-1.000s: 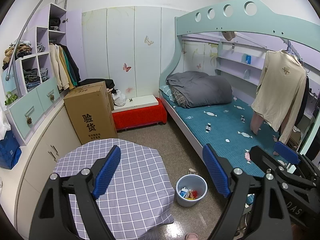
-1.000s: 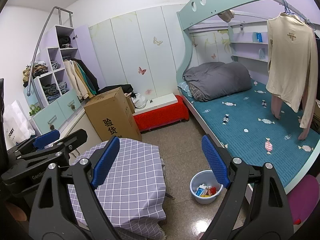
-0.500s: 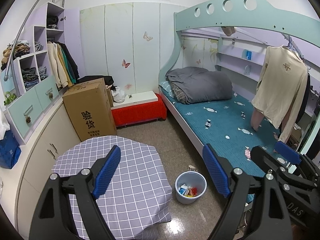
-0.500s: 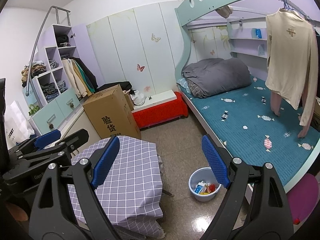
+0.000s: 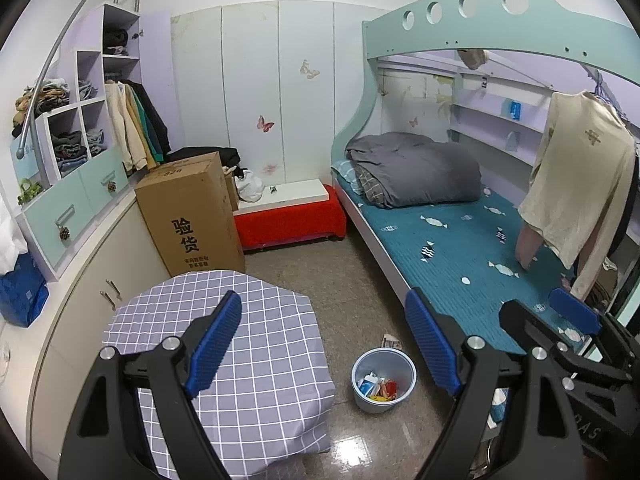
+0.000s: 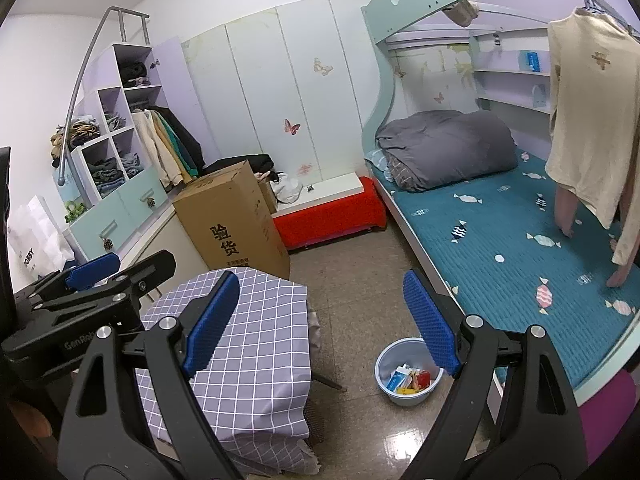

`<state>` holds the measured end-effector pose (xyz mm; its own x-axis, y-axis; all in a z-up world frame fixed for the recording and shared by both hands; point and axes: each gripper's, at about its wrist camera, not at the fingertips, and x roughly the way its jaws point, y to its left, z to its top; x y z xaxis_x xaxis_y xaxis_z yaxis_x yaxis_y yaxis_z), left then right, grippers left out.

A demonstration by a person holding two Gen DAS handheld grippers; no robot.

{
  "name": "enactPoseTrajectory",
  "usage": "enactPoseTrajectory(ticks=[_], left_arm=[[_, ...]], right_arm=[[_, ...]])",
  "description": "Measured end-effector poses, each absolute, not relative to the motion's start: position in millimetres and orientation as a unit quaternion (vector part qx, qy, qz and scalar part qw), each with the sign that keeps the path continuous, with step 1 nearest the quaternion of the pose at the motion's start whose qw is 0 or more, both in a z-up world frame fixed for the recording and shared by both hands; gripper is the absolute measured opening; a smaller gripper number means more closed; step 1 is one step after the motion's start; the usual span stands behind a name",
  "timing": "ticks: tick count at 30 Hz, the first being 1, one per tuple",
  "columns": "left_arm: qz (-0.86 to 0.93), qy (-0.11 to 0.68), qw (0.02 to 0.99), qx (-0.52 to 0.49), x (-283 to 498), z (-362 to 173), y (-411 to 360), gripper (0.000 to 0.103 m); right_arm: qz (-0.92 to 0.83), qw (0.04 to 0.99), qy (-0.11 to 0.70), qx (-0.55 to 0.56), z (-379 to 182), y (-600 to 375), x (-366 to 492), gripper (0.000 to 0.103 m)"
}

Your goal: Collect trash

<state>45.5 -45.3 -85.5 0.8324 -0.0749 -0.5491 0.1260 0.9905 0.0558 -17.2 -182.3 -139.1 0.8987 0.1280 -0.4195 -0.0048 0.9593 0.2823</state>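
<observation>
A pale blue bin [image 5: 383, 380] [image 6: 408, 376] stands on the floor between the checked table and the bed, with several colourful wrappers and a small carton inside. Just behind it on the floor lies a crumpled scrap [image 5: 392, 341]. My left gripper [image 5: 323, 308] hangs open and empty, high above the table edge and the bin. My right gripper [image 6: 321, 292] is open and empty too, at a similar height. Each gripper shows in the other's view: the right gripper [image 5: 548, 314] at the right edge, the left gripper [image 6: 128, 268] at the left.
A low table under a grey checked cloth [image 5: 224, 340] [image 6: 248, 340] stands left of the bin. A tall cardboard box [image 5: 188, 216] and a red bench [image 5: 288, 220] are behind. The bunk bed [image 5: 460, 256] fills the right, with a cream shirt [image 6: 592, 120] hanging over it. Cabinets [image 5: 80, 200] line the left wall.
Both views have drifted a little further into the room, with the box and the far wall shifting slightly up. Both grippers stay open and empty.
</observation>
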Motion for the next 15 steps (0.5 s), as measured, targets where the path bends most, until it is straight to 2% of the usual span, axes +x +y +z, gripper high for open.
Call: enactPoseTrajectory(ticks=[15], left_arm=[[-0.032,0.310,0.950,0.037,53,-98,-62,0.082]], right_arm=[[0.053,0.957,0.249,0.140,-151,-203,-6,0.083]])
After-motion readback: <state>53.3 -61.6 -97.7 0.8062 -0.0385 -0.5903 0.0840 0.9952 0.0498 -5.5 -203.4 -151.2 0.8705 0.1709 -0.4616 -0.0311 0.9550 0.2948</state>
